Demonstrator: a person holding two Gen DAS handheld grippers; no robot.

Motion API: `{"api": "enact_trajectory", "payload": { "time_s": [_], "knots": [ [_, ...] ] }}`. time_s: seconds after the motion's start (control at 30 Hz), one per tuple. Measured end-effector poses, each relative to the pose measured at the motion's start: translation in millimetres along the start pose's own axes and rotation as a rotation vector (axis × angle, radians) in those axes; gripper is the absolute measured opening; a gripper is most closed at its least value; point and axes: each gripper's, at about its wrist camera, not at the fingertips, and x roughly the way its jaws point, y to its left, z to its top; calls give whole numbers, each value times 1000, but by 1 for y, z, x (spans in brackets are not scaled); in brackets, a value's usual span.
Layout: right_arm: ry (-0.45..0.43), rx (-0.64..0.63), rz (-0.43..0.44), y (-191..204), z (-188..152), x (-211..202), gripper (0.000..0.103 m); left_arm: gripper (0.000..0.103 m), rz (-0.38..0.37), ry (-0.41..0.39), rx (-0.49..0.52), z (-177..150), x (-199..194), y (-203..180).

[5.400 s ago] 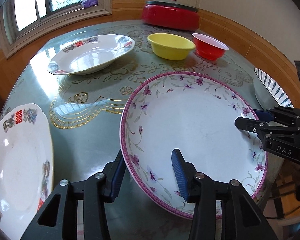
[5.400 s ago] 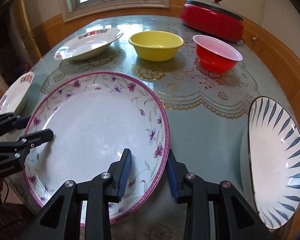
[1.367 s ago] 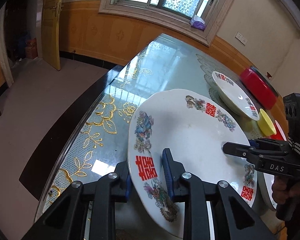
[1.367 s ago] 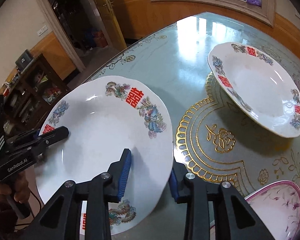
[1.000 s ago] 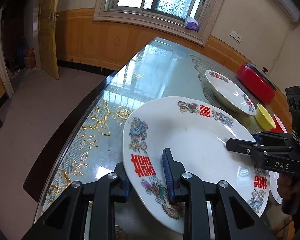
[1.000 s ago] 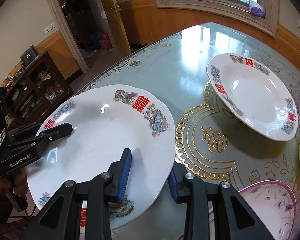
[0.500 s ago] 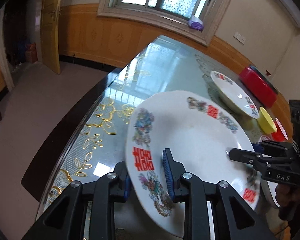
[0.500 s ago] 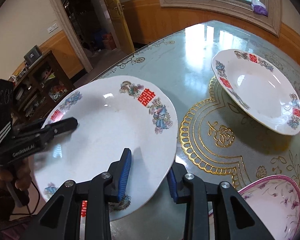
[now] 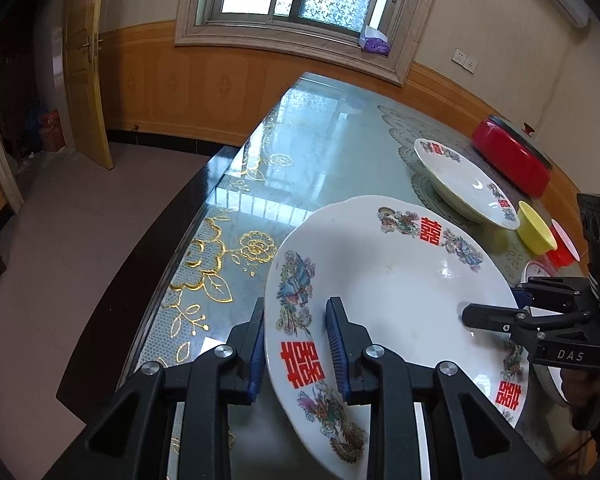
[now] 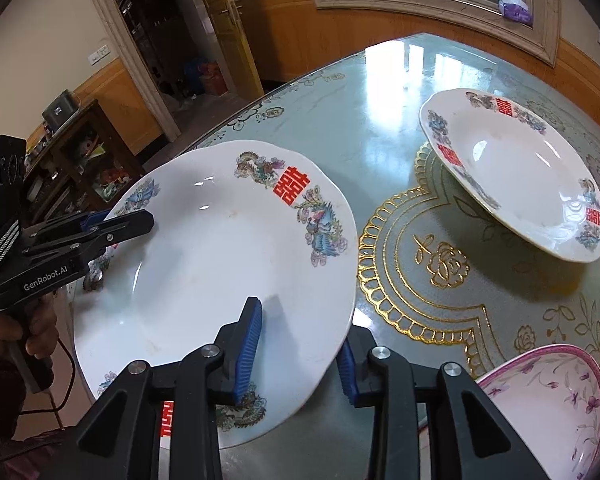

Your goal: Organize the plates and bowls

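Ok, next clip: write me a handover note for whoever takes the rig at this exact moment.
Left gripper: shut on near rim of the dragon-print plate.
Right gripper: shut on the opposite rim; plate looks lifted off the table.
Matching plate sits farther back; purple-flower plate at right.
Yellow bowl and red bowl still apart.
Done: no stack visible yet.
Left: probably stack matching plates, nest bowls.

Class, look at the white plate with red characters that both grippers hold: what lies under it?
Under the held white plate with red characters, the glass-topped green table shows around its rim. Each gripper's lower finger reaches beneath it. Whatever is directly below its middle is covered.
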Motion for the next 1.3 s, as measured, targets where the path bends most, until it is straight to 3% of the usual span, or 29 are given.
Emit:
{"api": "enact_trajectory", "payload": {
  "time_s": [0.87,1.3],
  "knots": [
    [-69,113,-112,-27,-30,-54,29,29,-53,52,6,2,5,-50],
    [-89,145,-151,-26,-41,-81,28,32,-71,40,51,11,1,-69]
  ]
}}
